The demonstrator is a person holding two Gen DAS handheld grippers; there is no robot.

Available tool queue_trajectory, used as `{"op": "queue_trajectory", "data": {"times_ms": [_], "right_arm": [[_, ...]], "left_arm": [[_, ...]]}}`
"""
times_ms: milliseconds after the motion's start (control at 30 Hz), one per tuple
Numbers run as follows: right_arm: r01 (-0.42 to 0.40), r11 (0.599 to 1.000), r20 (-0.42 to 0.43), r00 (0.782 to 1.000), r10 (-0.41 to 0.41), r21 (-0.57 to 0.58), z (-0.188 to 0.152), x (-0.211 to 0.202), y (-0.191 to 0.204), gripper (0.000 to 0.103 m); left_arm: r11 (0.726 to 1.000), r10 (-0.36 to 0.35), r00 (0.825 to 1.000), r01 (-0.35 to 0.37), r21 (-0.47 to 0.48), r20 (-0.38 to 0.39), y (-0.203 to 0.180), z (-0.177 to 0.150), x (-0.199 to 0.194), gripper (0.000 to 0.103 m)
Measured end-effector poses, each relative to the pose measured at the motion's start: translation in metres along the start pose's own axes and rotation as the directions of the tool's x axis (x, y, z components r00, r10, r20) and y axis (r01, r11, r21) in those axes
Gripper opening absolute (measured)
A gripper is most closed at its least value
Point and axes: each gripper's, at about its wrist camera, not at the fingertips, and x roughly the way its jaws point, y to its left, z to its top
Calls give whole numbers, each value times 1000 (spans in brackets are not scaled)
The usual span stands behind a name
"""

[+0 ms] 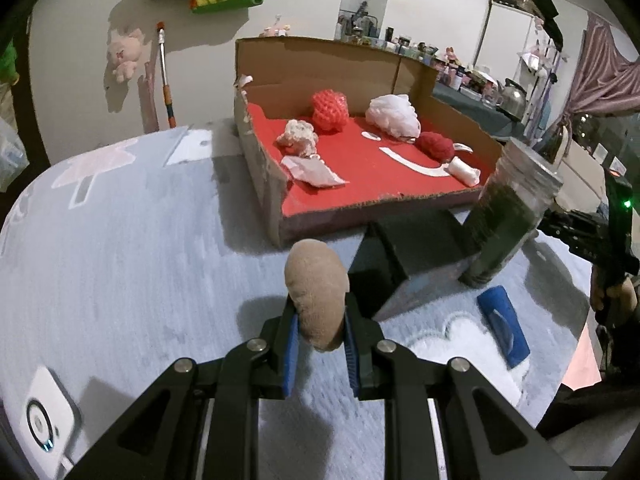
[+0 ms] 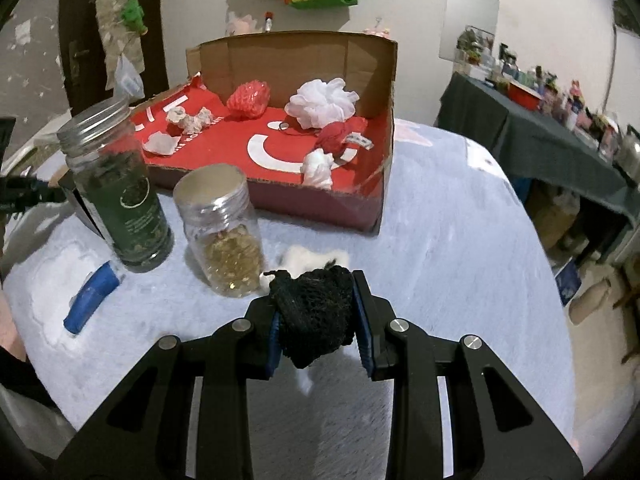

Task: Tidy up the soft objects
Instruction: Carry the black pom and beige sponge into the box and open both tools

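The cardboard box is my reference landmark; it stands on the pale blue table cover with its near side cut low and a red floor.

Inside the box, against the back wall, sit the white mesh puff and the red mesh puff. A red cloth bundle lies just in front of the white puff, with a small white wad nearer the box's open front. Crumpled pale paper pieces lie toward the box's other end.

In front of the box stand two jars: a dark green jar and, beside it, a clear jar holding yellow contents. A blue block lies flat on the cover, on the jars' side away from the box.

My left gripper is clamped on a tan plush piece, held above the cover in front of the box's low side.

My right gripper is clamped on a black mesh bundle, held above the cover just beside the clear jar, in front of the box.
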Motion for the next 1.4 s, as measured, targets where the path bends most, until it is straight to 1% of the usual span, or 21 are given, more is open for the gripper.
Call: {"op": "queue_trajectory", "data": {"times_ms": [167, 367, 533, 700, 833, 967, 1033, 1067, 1200, 1267, 1333, 1400], "right_arm": [[-7, 999, 8, 1000, 8, -40, 16, 0, -4, 28], [-36, 998, 19, 999, 37, -57, 41, 4, -9, 28], [-111, 993, 15, 994, 112, -29, 69, 15, -15, 28], [-195, 981, -12, 981, 195, -22, 107, 35, -11, 28], [-248, 968, -66, 967, 246, -28, 135, 59, 0, 28], [-277, 961, -132, 953, 271, -28, 157, 90, 11, 28], [-283, 959, -166, 947, 276, -19, 166, 107, 15, 28], [-289, 957, -192, 940, 282, -10, 171, 118, 18, 28], [-290, 957, -276, 918, 285, 24, 185, 153, 23, 28], [-284, 957, -312, 905, 288, 59, 190, 170, 22, 28], [-295, 950, -351, 883, 313, 104, 192, 185, 19, 28], [-284, 951, -369, 877, 309, 121, 192, 194, 18, 28]], "left_arm": [[999, -32, 999, 31, 37, 14, 2, 20, -6, 21], [995, -59, 998, 57, 81, 18, 1, 55, -5, 21], [988, -103, 995, 103, 113, -8, -9, 86, 10, 21], [980, -145, 987, 153, 128, -65, -26, 115, 34, 21], [977, -157, 981, 171, 127, -111, -35, 137, 56, 21], [976, -174, 969, 194, 103, -173, -40, 158, 83, 21], [978, -167, 965, 188, 86, -203, -40, 168, 98, 21], [979, -166, 960, 188, 80, -225, -41, 173, 108, 21], [983, -139, 953, 165, 79, -269, -42, 184, 136, 21], [985, -134, 949, 160, 71, -284, -41, 188, 146, 21], [986, -128, 946, 153, 63, -299, -39, 191, 156, 22], [988, -118, 943, 142, 55, -311, -37, 194, 167, 22]]}}
